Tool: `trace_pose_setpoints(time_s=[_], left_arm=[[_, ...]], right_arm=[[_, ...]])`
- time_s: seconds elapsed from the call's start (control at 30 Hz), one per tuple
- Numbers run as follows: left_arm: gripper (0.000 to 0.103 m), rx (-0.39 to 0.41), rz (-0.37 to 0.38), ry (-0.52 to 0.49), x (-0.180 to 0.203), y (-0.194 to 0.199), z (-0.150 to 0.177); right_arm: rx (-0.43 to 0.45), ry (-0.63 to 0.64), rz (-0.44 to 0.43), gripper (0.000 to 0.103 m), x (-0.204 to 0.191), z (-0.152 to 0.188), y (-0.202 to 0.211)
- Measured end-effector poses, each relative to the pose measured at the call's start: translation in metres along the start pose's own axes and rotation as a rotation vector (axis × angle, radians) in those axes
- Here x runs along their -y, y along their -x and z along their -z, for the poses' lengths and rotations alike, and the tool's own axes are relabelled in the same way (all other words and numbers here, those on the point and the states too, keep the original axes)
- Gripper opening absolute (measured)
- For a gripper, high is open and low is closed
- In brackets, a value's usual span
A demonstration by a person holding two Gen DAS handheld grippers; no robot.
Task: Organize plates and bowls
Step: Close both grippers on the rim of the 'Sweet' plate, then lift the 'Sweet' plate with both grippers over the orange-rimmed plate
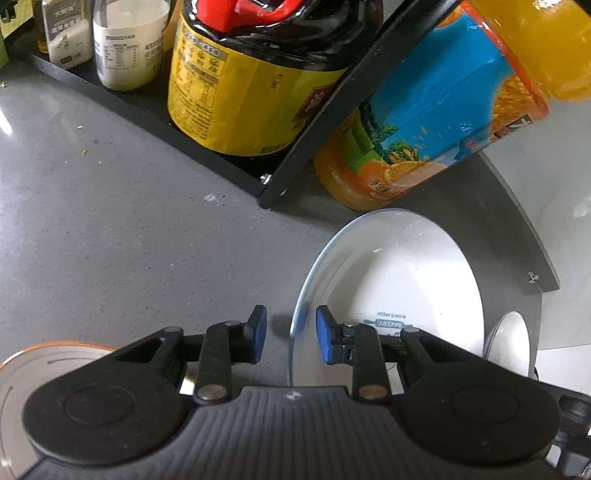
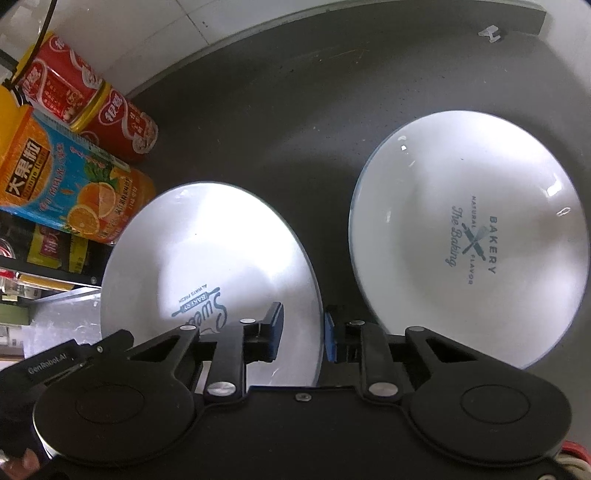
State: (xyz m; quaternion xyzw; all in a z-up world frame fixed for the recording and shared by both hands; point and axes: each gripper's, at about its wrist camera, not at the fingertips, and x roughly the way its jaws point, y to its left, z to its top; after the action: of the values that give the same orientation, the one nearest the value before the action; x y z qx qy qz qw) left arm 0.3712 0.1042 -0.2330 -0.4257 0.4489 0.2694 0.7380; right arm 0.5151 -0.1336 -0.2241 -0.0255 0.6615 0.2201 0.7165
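Observation:
A white plate (image 1: pixel 399 280) with a blue rim and bakery print lies on the dark grey counter (image 1: pixel 110 221). My left gripper (image 1: pixel 290 334) is open, its blue pads on either side of the plate's left rim. In the right wrist view the same plate (image 2: pixel 207 251) has its right rim between the pads of my open right gripper (image 2: pixel 303 332). A second white plate (image 2: pixel 469 236) with "BAKERY" lettering lies flat just right of it. In the left wrist view that plate (image 1: pixel 509 343) shows only as a sliver.
A black rack (image 1: pixel 207 155) holds a soy sauce jug (image 1: pixel 240 85) and small jars (image 1: pixel 125 44). An orange juice bottle (image 1: pixel 436 122) and red cans (image 2: pixel 92 103) stand behind the plates. An orange-rimmed dish (image 1: pixel 37 362) lies at lower left. The white wall (image 2: pixel 166 33) borders the counter.

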Motion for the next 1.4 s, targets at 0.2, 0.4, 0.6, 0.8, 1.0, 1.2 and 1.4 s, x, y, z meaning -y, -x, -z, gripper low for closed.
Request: trace_pose_setpoints(time_s=[0.2, 0.4, 0.6, 0.8, 1.0, 1.2, 1.4], left_arm=[[0.016, 0.012, 0.022, -0.028, 0.002, -0.001, 0.002], [0.016, 0.027, 0.039, -0.035, 0.0, 0.011, 0.002], [0.014, 0.047, 0.07, -0.032, -0.006, 0.026, 0.002], [0.012, 0.07, 0.095, -0.03, -0.016, 0.043, 0.004], [0.012, 0.091, 0.106, -0.029, -0.027, 0.061, 0.01], [0.012, 0.121, 0.12, -0.031, -0.043, 0.082, 0.013], [0.012, 0.143, 0.115, -0.03, -0.067, 0.109, 0.021]], right_arm=[[0.03, 0.015, 0.0, 0.014, 0.001, 0.003, 0.004], [0.087, 0.027, -0.041, 0.012, 0.0, 0.013, 0.019], [0.132, 0.029, -0.071, 0.012, -0.004, 0.023, 0.035], [0.176, 0.048, -0.095, 0.009, -0.009, 0.037, 0.051], [0.212, 0.075, -0.102, 0.009, -0.022, 0.052, 0.063], [0.241, 0.1, -0.122, 0.009, -0.037, 0.068, 0.078], [0.249, 0.128, -0.142, 0.009, -0.056, 0.093, 0.083]])
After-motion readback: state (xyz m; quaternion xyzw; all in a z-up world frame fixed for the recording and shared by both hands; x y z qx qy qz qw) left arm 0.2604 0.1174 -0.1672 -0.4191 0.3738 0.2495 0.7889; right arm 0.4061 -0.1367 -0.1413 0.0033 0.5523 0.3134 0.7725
